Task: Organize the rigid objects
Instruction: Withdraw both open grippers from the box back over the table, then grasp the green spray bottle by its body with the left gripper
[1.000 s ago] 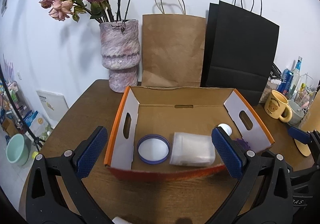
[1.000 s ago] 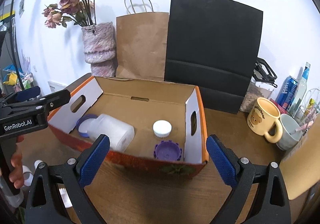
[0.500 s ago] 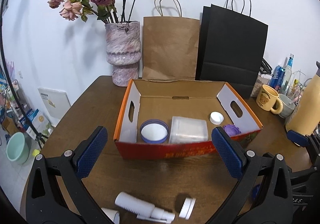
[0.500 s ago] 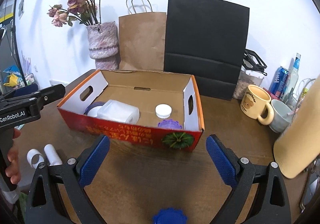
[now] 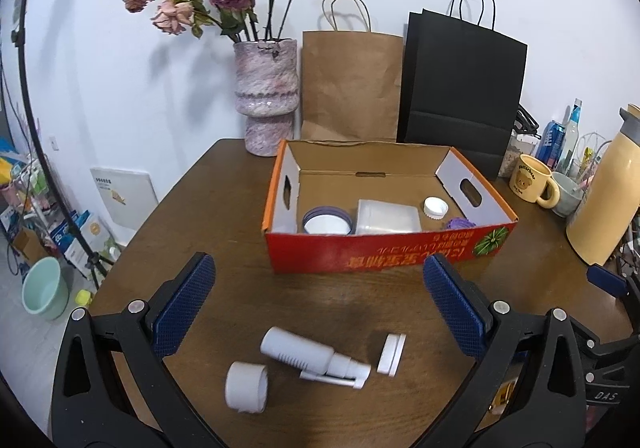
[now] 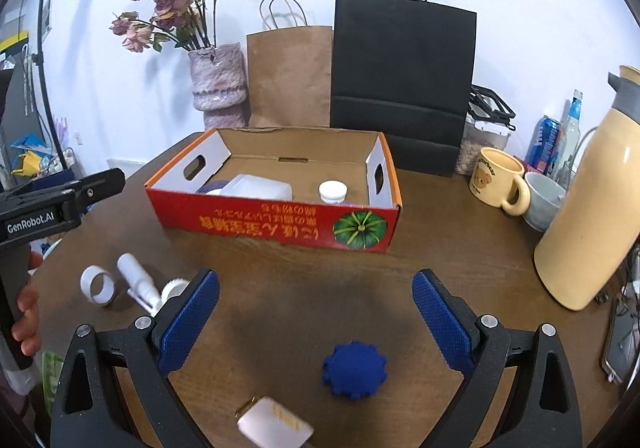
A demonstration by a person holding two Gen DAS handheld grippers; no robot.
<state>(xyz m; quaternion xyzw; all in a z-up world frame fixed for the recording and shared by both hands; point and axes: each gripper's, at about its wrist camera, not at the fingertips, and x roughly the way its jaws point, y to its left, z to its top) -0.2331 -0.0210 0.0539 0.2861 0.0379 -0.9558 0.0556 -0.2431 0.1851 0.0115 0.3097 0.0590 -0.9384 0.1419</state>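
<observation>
Brown wooden table (image 5: 224,208), glossy red cardboard box (image 5: 384,248), ridged blue cap (image 6: 355,372)

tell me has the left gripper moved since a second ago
Yes. The left gripper has pulled back from the cardboard box: its fingers flanked the box before, and now the box sits farther ahead, with the white spray bottle between them.

White wall (image 5: 120,48) behind brown wooden table (image 5: 224,208)

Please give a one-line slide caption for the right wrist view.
Open right tool above blue cap, facing the red box.
</observation>
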